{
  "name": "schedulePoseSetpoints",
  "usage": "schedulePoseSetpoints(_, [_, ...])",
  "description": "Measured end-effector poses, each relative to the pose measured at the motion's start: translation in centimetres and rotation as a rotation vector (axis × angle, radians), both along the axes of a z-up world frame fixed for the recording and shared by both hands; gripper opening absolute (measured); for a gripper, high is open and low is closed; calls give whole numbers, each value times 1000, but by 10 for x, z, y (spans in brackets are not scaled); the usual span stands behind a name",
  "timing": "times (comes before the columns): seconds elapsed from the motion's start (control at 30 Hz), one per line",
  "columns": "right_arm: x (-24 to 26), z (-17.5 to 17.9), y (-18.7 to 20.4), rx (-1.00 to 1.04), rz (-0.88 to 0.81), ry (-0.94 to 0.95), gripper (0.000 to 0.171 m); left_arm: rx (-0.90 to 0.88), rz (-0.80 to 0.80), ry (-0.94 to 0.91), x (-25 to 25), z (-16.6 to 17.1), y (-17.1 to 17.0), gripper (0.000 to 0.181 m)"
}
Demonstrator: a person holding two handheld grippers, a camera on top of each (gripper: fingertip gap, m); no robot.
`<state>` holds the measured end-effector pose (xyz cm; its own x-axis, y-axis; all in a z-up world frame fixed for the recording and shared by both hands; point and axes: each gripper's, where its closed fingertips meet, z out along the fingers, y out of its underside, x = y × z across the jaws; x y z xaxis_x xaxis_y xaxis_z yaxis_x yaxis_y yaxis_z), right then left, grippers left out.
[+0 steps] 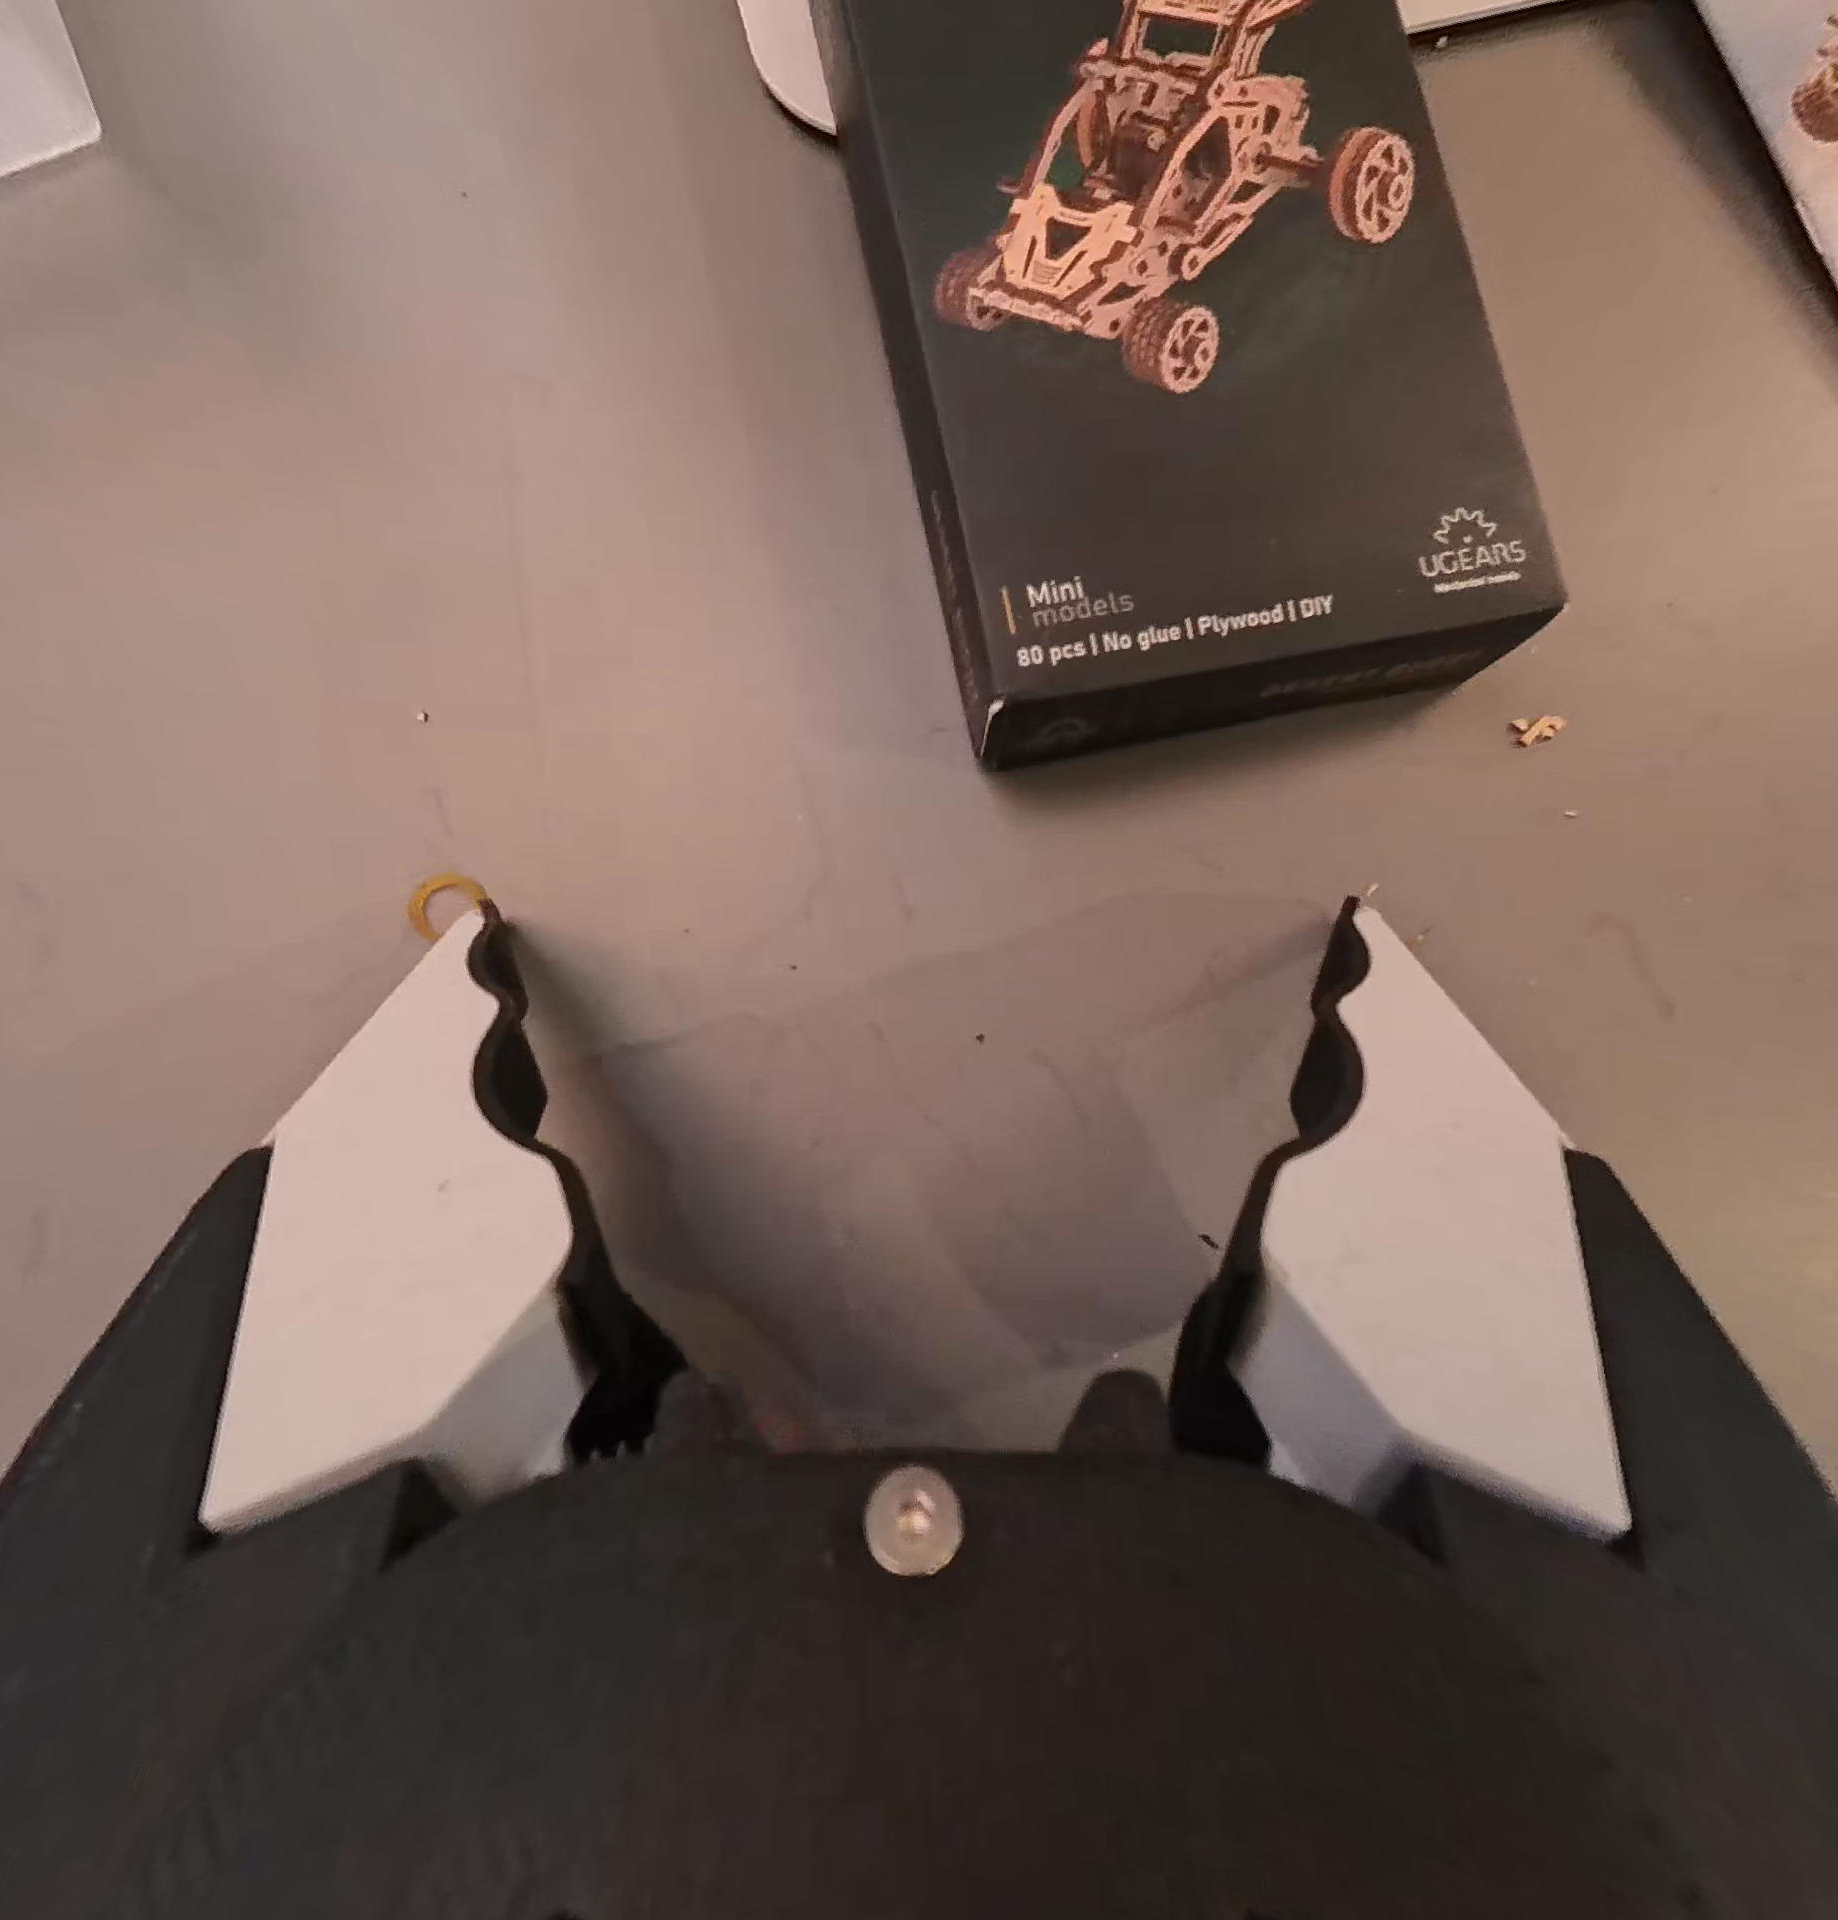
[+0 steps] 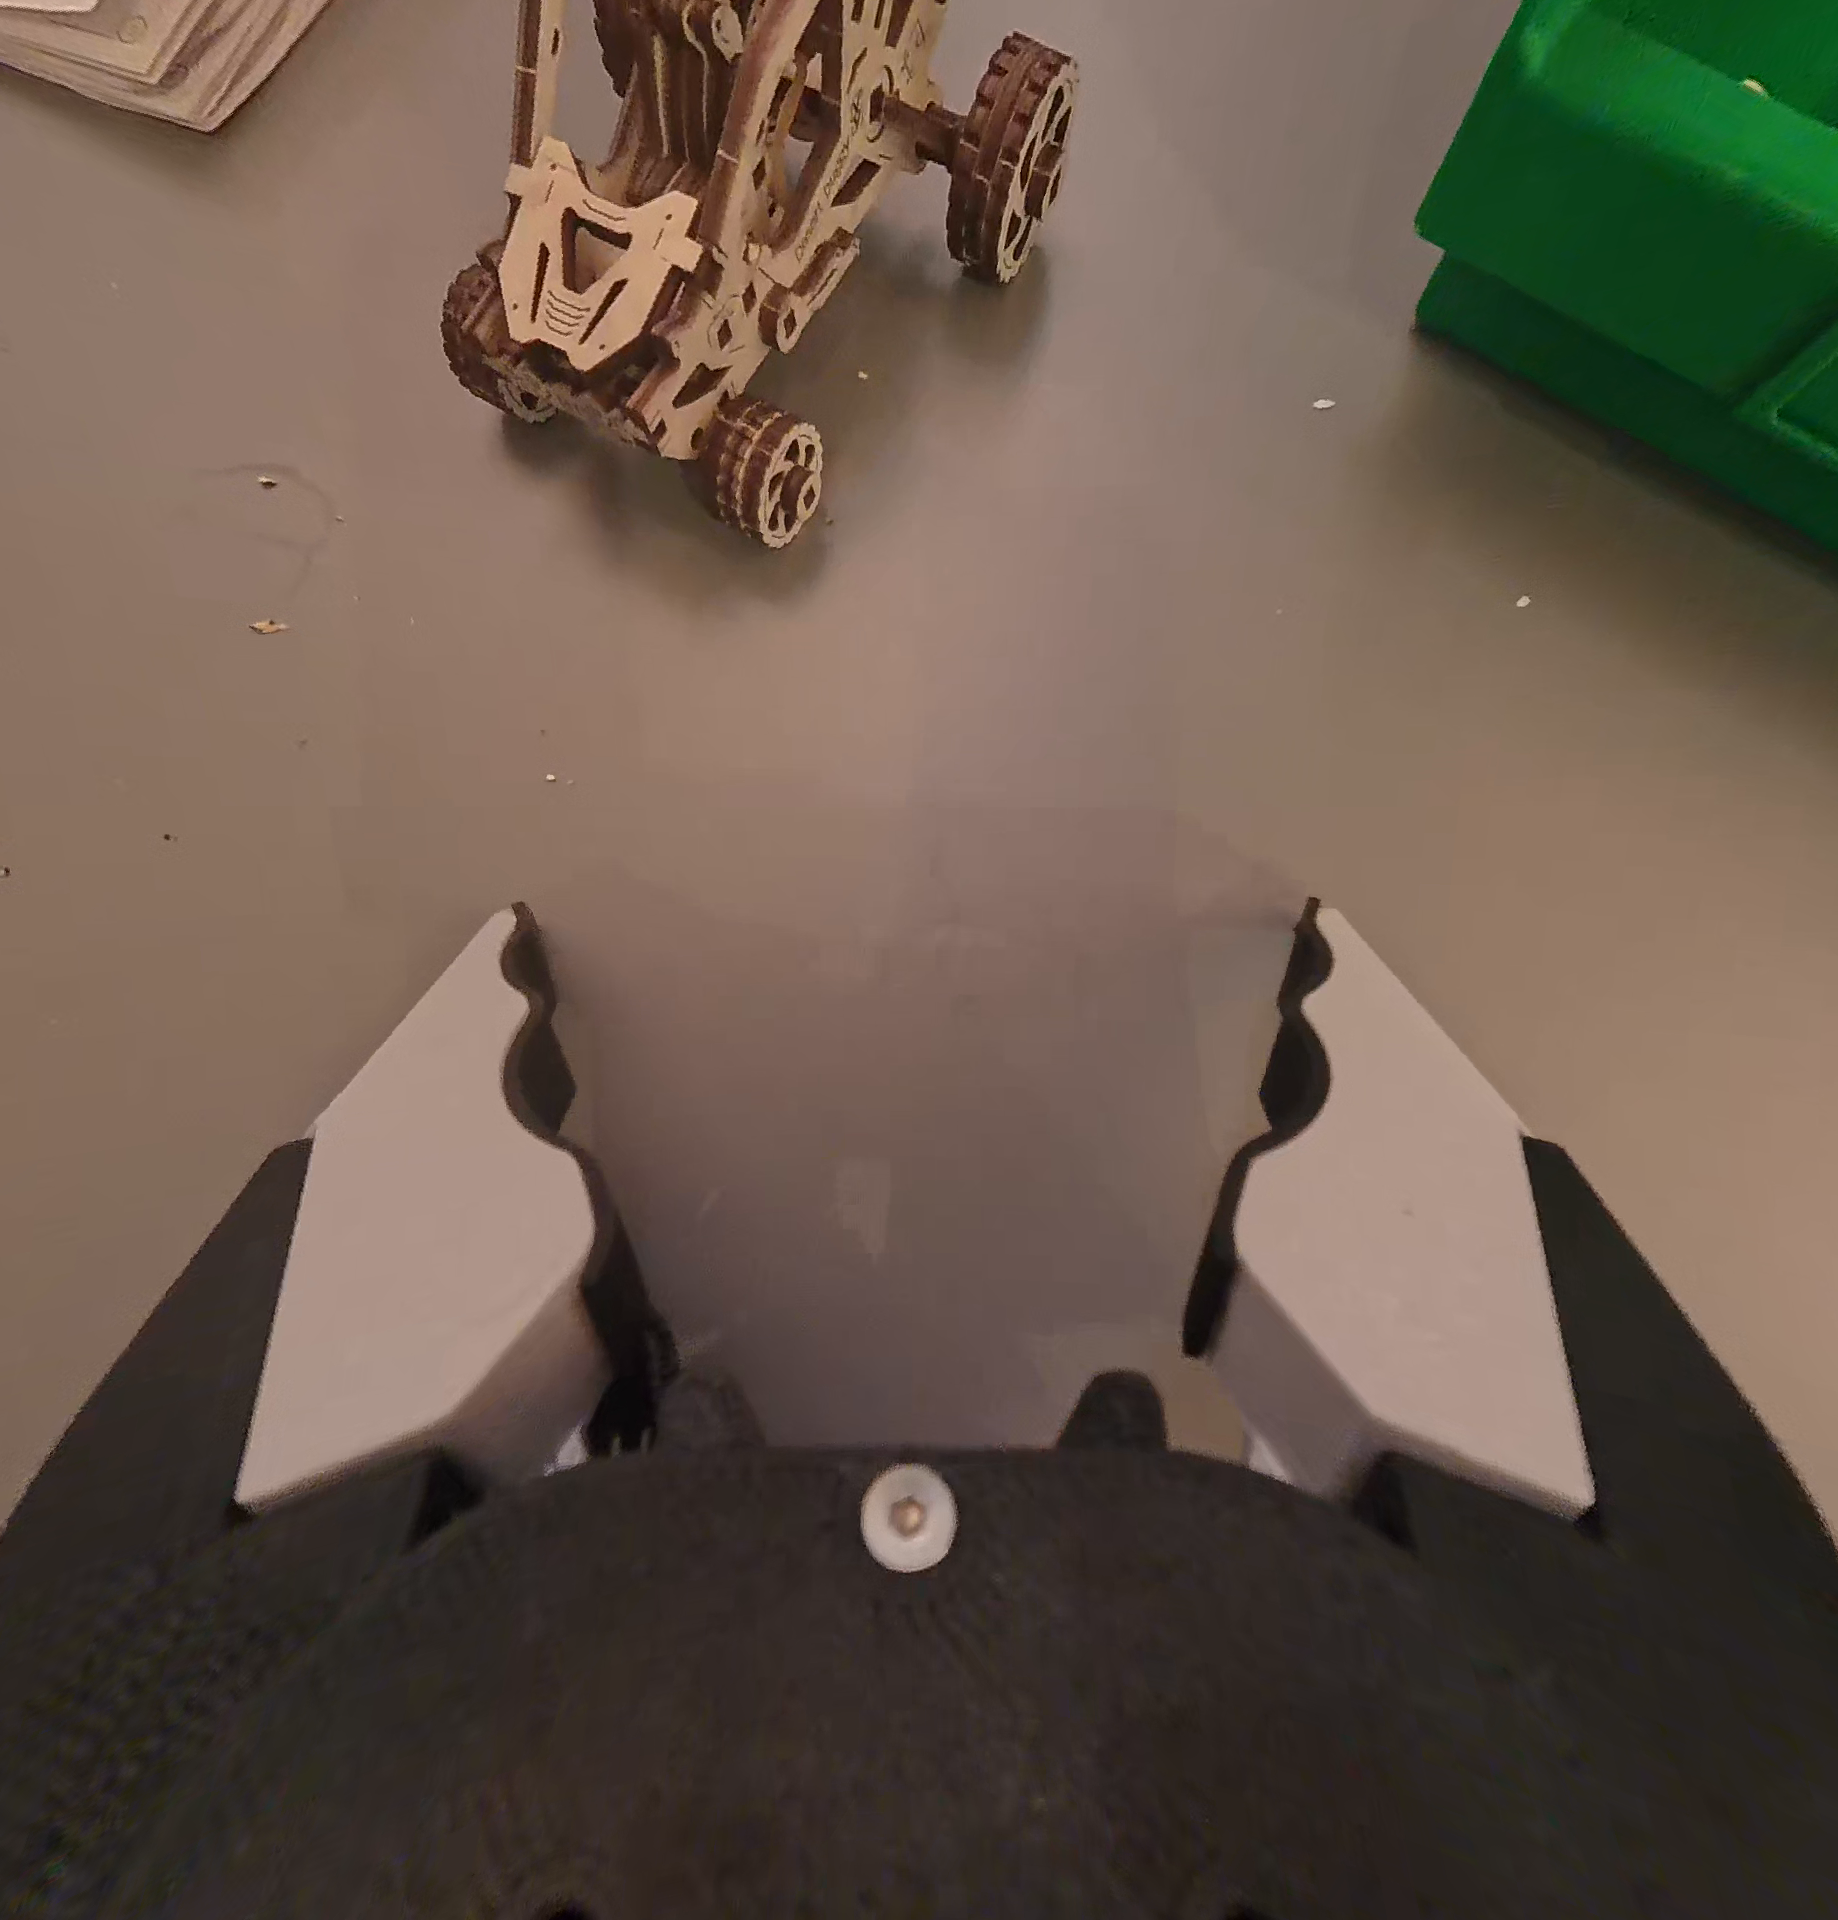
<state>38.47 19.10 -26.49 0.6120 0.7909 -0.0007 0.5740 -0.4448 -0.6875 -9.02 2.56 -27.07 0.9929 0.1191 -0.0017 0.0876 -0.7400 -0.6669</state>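
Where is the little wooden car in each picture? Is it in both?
Left wrist view: the wooden car itself is not in it; only a dark box showing a picture of such a car.
Right wrist view: the wooden car stands at the top middle, ahead of the open right hand-held gripper.
Shared landmark: the grey table.

Dark box (image 1: 1195, 416), wooden buggy (image 2: 728, 270), perhaps booklets (image 2: 136, 52)

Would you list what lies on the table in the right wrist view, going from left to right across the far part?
Stack of printed sheets → wooden buggy model → green plastic block; the right gripper hangs open nearer the camera.
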Motion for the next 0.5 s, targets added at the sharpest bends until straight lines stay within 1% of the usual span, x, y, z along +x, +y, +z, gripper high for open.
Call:
schedulePoseSetpoints(0.1, [-2,-2,-3,-6,26,-8,142,0,-2,0,0,0,-1,146])
schedulePoseSetpoints(0.17, [-5,-4,-8,-14,59,-19,153,0,-4,0,0,0,-1,146])
schedulePoseSetpoints(0.5, [-6,-4,-9,-16,66,-20,154,-1,-5,0,0,0,-1,146])
